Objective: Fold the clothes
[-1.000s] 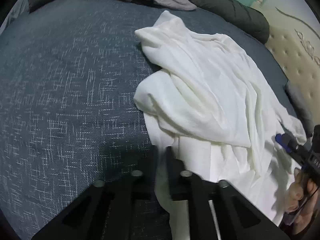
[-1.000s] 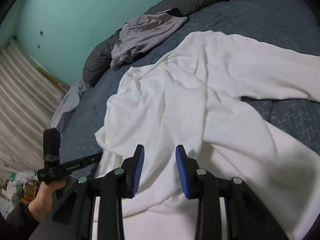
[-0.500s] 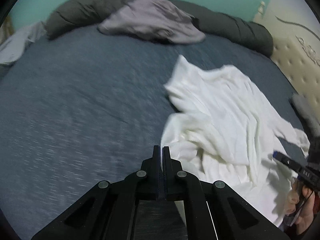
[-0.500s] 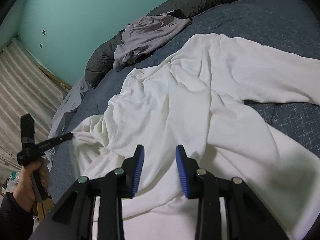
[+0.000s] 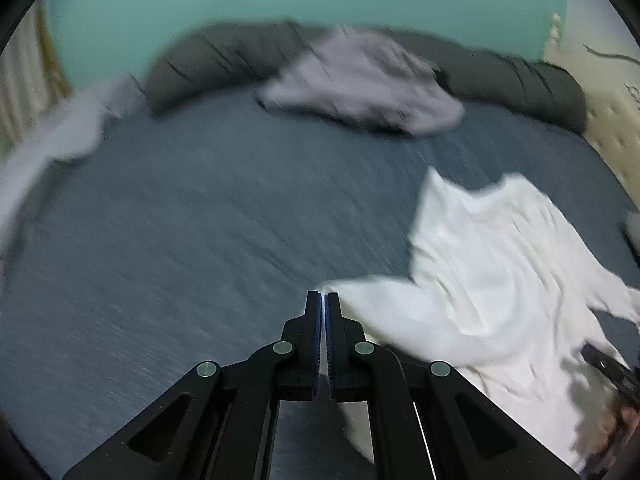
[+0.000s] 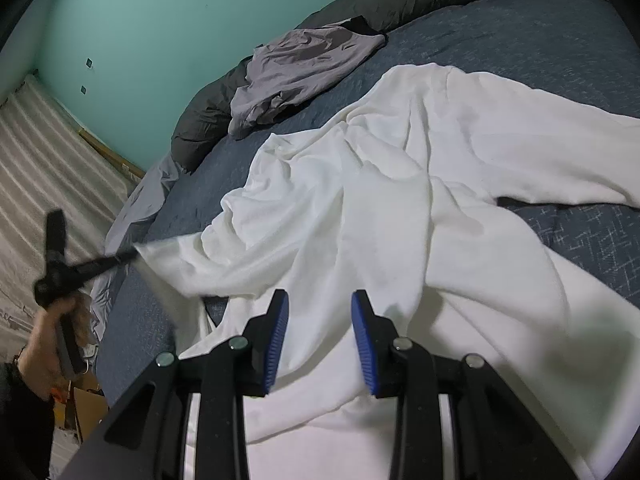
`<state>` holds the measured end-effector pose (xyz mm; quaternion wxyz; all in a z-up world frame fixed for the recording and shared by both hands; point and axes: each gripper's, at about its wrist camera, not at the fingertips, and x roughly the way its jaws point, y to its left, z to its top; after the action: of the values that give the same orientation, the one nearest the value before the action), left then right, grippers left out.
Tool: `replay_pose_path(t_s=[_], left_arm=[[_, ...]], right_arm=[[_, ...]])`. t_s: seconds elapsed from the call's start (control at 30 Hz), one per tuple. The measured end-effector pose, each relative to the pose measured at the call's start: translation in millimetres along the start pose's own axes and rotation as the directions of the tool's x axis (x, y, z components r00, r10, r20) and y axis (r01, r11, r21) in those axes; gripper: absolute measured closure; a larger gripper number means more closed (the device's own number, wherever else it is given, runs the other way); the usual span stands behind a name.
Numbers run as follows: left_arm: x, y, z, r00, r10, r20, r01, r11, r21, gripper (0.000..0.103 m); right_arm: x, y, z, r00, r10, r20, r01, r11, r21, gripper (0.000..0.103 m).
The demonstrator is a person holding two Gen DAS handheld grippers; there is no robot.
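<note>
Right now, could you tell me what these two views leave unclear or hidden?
- Left wrist view: motion blur smears the grey garment and the white shirt.
- Left wrist view: the right gripper is cut off by the edge.
- Right wrist view: the left gripper is blurred; its grip on the shirt's corner is indistinct.

Your right gripper (image 6: 319, 338) has black angular arms, round silver pivot screws and ribbed blue pads (image 6: 276, 342). Your left gripper (image 5: 323, 300) is built the same, a thin blue edge lining each finger. A dark sleeve (image 6: 18, 408) covers your left wrist.
</note>
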<state>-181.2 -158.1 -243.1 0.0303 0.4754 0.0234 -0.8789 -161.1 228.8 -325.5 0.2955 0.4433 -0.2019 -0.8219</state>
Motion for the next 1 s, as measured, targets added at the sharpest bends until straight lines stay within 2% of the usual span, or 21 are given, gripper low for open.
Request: replay_pose_path(t_s=[0.07, 0.13, 0.2, 0.27, 0.33, 0.4, 0.53, 0.63, 0.67, 0.7, 0.73, 0.93, 1.0], left_arm=[[15.2, -1.9, -12.2, 0.999, 0.006, -0.045, -0.006, 1.0, 0.003, 0.097], [25.0, 4.0, -26.5, 0.997, -0.017, -0.079, 0.015, 0.999, -0.036, 0.092], [30.2, 12.1, -41.5, 0.994, -0.028, -0.102, 0.02, 0.997, -0.073, 0.069], [35.4, 21.2, -56.6, 0.991, -0.044, -0.123, 0.03, 0.992, -0.119, 0.062], [41.9, 26.4, -68.3, 0.986, -0.094, -0.138, 0.07, 0.983, -0.167, 0.061], [47.9, 19.8, -76.5, 0.984, -0.089, -0.154, 0.066, 0.987, -0.145, 0.058], [59.9, 6.0, -81.8, 0.984, -0.084, -0.156, 0.068, 0.992, -0.105, 0.057], [67.2, 5.2, -80.4, 0.986, -0.077, -0.147, 0.063, 0.993, -0.1, 0.06], [69.3, 6.4, -80.3, 0.987, -0.073, -0.145, 0.059, 0.993, -0.102, 0.073], [69.9, 7.9, -79.6, 0.987, -0.071, -0.144, 0.056, 0.993, -0.102, 0.092], [70.1, 9.5, -78.7, 0.987, -0.068, -0.142, 0.054, 0.993, -0.102, 0.1], [45.6, 13.4, -68.4, 0.995, -0.02, -0.094, 0.017, 0.999, -0.029, 0.101], [28.1, 23.8, -59.7, 0.998, 0.025, -0.065, -0.026, 0.999, -0.02, 0.101]], right_arm=[[-0.2, 0.6, 0.3, 1.0, 0.002, 0.0, -0.002, 1.0, 0.0, 0.071], [-0.4, 0.5, 0.4, 1.0, 0.005, 0.001, -0.005, 1.0, 0.001, 0.071], [-0.2, 0.0, 0.3, 1.0, 0.007, 0.001, -0.007, 1.0, 0.004, 0.071], [0.5, 0.3, -0.2, 1.0, 0.01, -0.001, -0.009, 1.0, 0.005, 0.071], [0.9, 1.0, -0.4, 1.0, 0.011, -0.004, -0.011, 1.0, 0.003, 0.071], [2.1, 2.5, -0.8, 1.0, 0.011, -0.006, -0.011, 1.0, 0.0, 0.071], [2.8, 2.2, -1.5, 1.0, 0.01, -0.009, -0.01, 1.0, 0.001, 0.071], [3.0, 0.6, -1.0, 1.0, 0.012, -0.01, -0.012, 1.0, 0.007, 0.071], [3.1, 0.2, -0.8, 1.0, 0.013, -0.01, -0.013, 1.0, 0.008, 0.071], [3.1, -0.2, -0.6, 1.0, 0.013, -0.011, -0.013, 1.0, 0.009, 0.071], [3.2, -0.5, -0.5, 1.0, 0.014, -0.011, -0.014, 1.0, 0.01, 0.071], [2.2, -0.4, -0.4, 1.0, 0.02, -0.009, -0.02, 1.0, 0.013, 0.071], [1.8, 0.2, -0.7, 1.0, 0.022, -0.007, -0.021, 1.0, 0.013, 0.071]])
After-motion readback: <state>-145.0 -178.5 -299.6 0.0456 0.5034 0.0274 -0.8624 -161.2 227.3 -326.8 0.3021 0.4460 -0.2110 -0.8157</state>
